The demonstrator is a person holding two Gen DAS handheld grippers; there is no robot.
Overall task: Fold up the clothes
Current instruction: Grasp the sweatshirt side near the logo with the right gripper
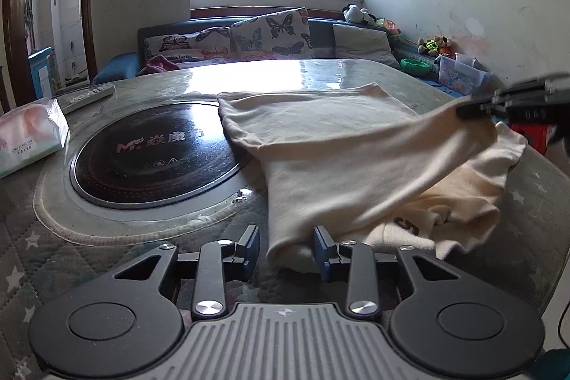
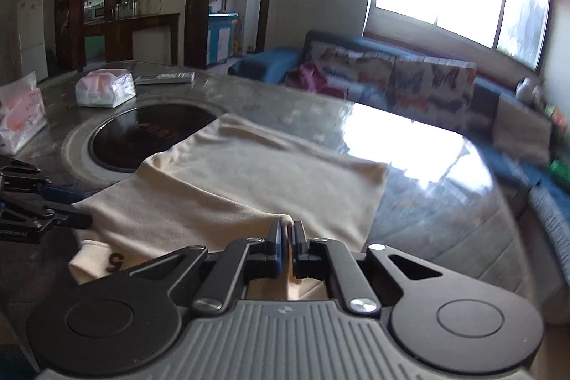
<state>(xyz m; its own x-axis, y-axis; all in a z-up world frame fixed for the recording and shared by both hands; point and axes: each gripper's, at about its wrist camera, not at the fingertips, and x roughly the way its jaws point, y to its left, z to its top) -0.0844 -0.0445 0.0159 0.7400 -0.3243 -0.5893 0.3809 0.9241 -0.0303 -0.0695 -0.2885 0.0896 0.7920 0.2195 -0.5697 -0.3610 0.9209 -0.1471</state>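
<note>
A cream shirt [image 1: 342, 159] lies on the round table, partly over the black hotplate [image 1: 149, 152]. My left gripper [image 1: 286, 250] is open at the shirt's near edge, with a fold of cloth between its fingers. My right gripper [image 2: 288, 237] is shut on a bunched edge of the shirt [image 2: 249, 180] and holds it lifted above the table. The right gripper also shows in the left wrist view [image 1: 473, 111], at the right, pulling the cloth up. The left gripper shows in the right wrist view [image 2: 85, 219], at the left edge of the shirt.
A tissue pack [image 1: 28, 138] and a remote control [image 1: 89, 95] lie on the table's left side. A second tissue pack [image 2: 17, 109] shows in the right wrist view. A sofa with butterfly cushions [image 1: 263, 34] stands behind the table [image 1: 320, 73].
</note>
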